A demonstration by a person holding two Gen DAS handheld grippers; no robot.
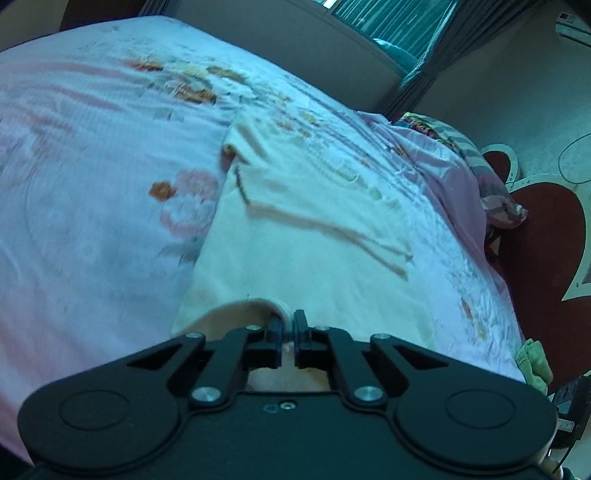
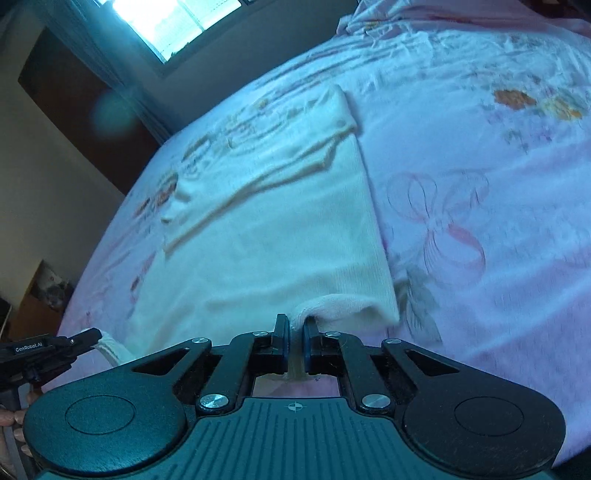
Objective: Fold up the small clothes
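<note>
A small cream garment (image 1: 295,236) lies spread on the pink floral bedsheet (image 1: 92,184), its sleeves folded across it. My left gripper (image 1: 290,321) is shut on the garment's near edge, which curls up around the fingertips. In the right wrist view the same garment (image 2: 266,229) stretches away from me, and my right gripper (image 2: 295,325) is shut on its near hem, which bunches at the fingertips. The left gripper (image 2: 86,338) shows at the left edge of that view, pinching the other near corner.
The bed's right edge (image 1: 506,280) drops to a red and white floor mat (image 1: 546,236). A patterned pillow (image 1: 480,166) lies at the far right edge. A green cloth (image 1: 533,363) hangs at the near right corner. A window (image 2: 173,22) and a dark cabinet (image 2: 85,103) stand beyond the bed.
</note>
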